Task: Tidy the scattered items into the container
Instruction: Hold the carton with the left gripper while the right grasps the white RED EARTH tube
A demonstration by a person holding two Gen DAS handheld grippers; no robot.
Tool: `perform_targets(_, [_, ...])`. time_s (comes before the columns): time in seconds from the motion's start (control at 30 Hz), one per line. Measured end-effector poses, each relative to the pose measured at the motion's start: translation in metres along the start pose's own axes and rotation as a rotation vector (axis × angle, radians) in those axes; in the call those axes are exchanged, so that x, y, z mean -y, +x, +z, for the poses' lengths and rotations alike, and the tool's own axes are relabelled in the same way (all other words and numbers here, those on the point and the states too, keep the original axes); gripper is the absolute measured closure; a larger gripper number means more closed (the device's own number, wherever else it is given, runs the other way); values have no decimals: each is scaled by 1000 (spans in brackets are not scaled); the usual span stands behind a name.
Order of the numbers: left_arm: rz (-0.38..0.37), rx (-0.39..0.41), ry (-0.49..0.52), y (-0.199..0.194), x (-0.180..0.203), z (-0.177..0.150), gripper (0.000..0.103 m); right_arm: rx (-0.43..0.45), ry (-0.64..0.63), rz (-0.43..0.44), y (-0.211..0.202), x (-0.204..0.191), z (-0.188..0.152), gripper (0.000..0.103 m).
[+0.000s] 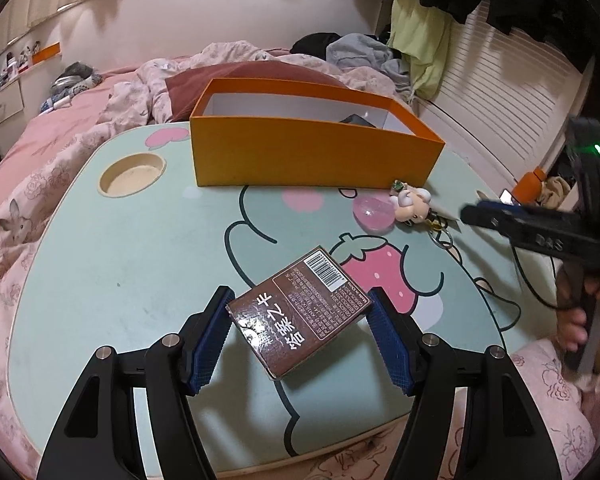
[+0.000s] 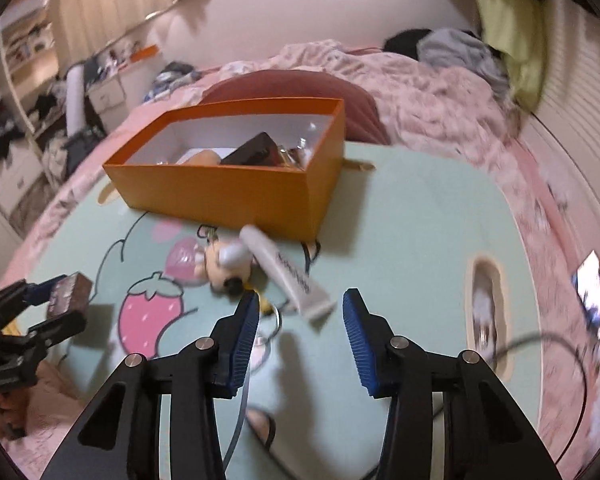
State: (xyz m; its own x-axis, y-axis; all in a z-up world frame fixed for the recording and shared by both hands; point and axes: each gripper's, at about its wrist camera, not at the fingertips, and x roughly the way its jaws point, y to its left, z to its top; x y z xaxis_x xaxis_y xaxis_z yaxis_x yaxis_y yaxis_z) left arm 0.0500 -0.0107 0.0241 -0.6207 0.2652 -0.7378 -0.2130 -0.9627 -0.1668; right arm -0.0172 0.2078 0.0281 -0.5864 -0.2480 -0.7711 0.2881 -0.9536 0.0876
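My left gripper (image 1: 302, 316) is shut on a brown card box (image 1: 300, 312), barcode side up, held tilted just above the mint cartoon table (image 1: 120, 260). The right wrist view shows the same box (image 2: 70, 292) at the far left. My right gripper (image 2: 300, 298) is open. The crimped end of a white tube (image 2: 284, 276) lies between its fingertips, with a gap to the left pad. The tube's far end rests by a figurine keychain (image 2: 224, 268). The open orange box (image 1: 312, 152) stands at the back of the table and holds a dark item and several small things (image 2: 252, 152).
A pink translucent piece (image 1: 370, 216) lies beside the figurine keychain (image 1: 414, 202), with a key ring (image 1: 444, 236) trailing from it. The table has round cup holes (image 1: 132, 176). A lit phone (image 2: 596, 300) and a cable (image 2: 560, 344) sit on the right. Pink bedding surrounds the table.
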Motion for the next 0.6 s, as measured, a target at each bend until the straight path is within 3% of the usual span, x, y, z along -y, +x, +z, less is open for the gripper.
perform_targets(0.2, [-4, 1, -12, -1, -2, 0, 35, -94, -81, -5, 39, -6, 16, 63])
perform_targets(0.23, [-5, 0, -11, -1, -2, -1, 35, -104, -89, -13, 44, -9, 17, 68])
perform_targets(0.4, [-6, 4, -15, -2, -3, 0, 35, -73, -141, -17, 43, -27, 12, 85])
perform_targets(0.6, [-10, 8, -26, -3, -5, 0, 35, -36, -41, 11, 31, -17, 5, 85])
